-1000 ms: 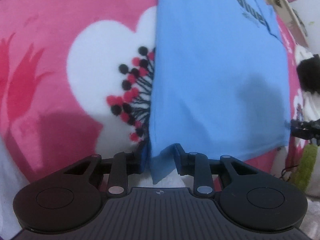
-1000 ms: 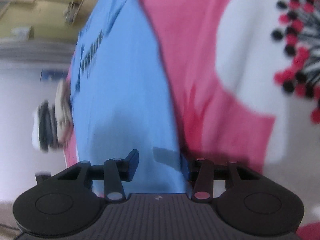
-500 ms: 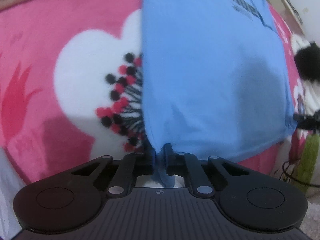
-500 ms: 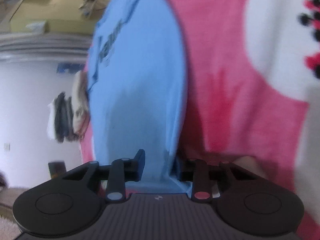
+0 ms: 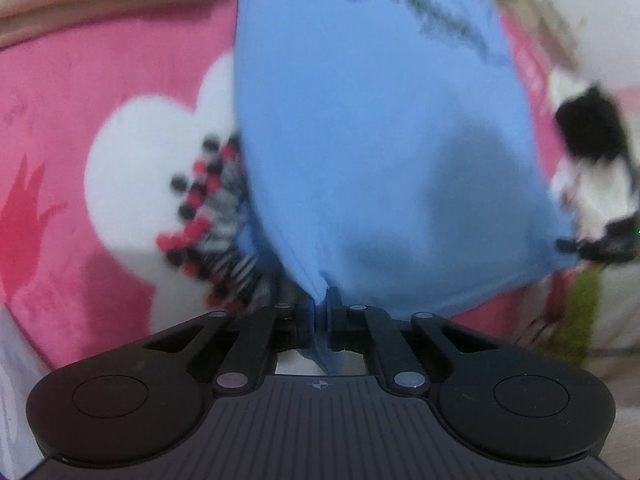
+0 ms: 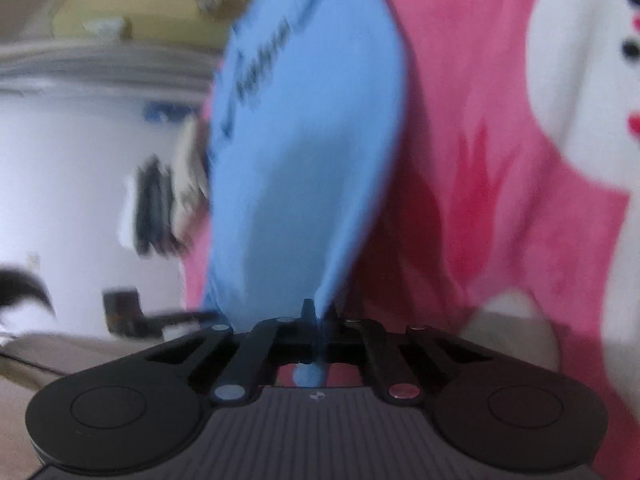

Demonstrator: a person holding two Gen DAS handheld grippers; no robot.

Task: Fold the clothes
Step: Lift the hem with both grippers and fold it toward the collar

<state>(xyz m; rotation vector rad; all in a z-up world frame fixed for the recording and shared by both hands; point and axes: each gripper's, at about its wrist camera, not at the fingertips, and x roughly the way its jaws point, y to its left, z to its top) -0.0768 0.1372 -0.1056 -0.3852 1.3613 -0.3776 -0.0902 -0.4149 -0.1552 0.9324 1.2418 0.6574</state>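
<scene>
Pinching the near hem corners, the blue shirt (image 5: 372,140) is clamped by the left gripper (image 5: 320,312) and right gripper (image 6: 320,316), apparently so it can be folded away over the pink blanket (image 5: 80,100).

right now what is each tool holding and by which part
Both hold the blue shirt: the left tool pinches one near corner of its edge, the right tool the other.

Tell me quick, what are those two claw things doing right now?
Left gripper: closed, pinching a corner of the blue shirt.
Right gripper: closed, pinching another corner.
</scene>
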